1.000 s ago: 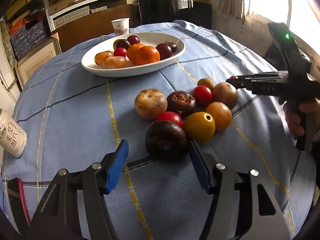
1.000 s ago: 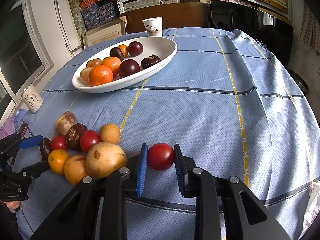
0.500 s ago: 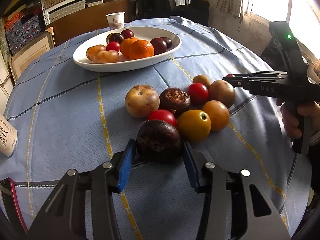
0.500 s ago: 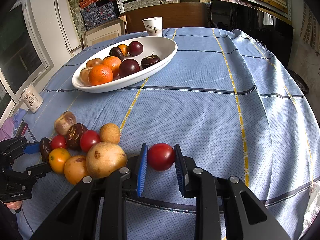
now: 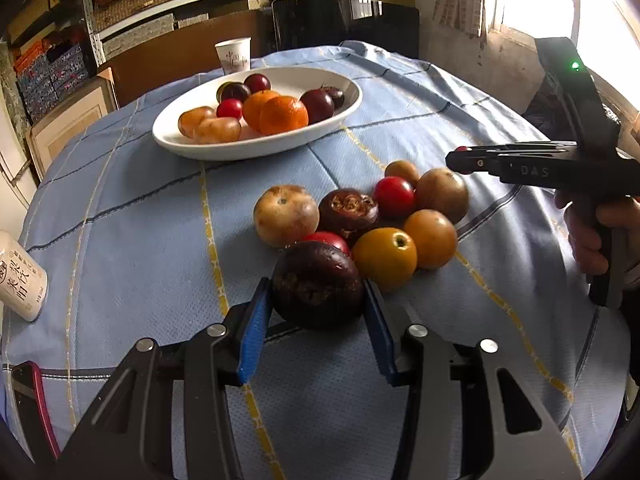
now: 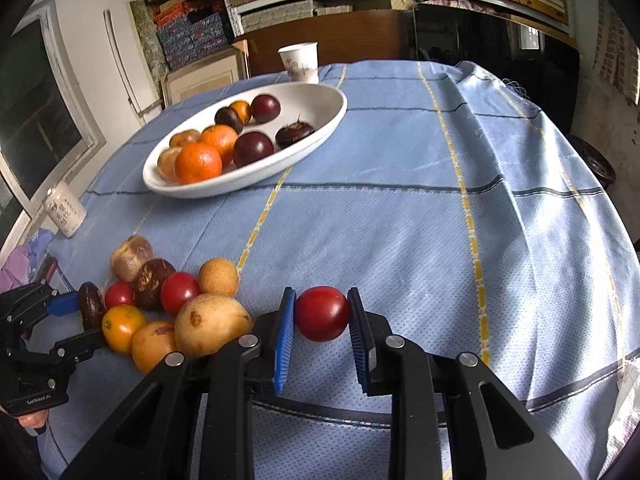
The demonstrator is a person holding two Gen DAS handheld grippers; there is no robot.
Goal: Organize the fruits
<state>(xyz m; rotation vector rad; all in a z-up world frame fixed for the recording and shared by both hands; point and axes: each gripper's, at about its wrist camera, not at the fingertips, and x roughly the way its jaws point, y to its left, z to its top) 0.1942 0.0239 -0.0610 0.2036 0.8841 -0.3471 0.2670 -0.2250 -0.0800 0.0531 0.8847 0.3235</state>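
Observation:
My left gripper (image 5: 318, 304) is shut on a dark purple mangosteen (image 5: 318, 282) at the near edge of a cluster of loose fruit (image 5: 384, 220) on the blue tablecloth. My right gripper (image 6: 322, 320) is shut on a red tomato (image 6: 322, 313) just right of the same cluster (image 6: 176, 304). The white oval plate (image 5: 328, 126) at the back holds several oranges, plums and other fruit; it also shows in the right wrist view (image 6: 320, 136). The left gripper appears in the right wrist view (image 6: 76, 320), and the right gripper in the left wrist view (image 5: 460, 160).
A paper cup (image 5: 233, 55) stands behind the plate. A white can (image 5: 20, 276) lies at the left table edge, and shows in the right wrist view (image 6: 64, 210). A red-cased phone (image 5: 32, 404) lies near the left front edge. Shelves and a chair stand behind the table.
My left gripper moved forward around the mangosteen and closed its jaws onto it. My right gripper stays shut on the tomato, in the same place.

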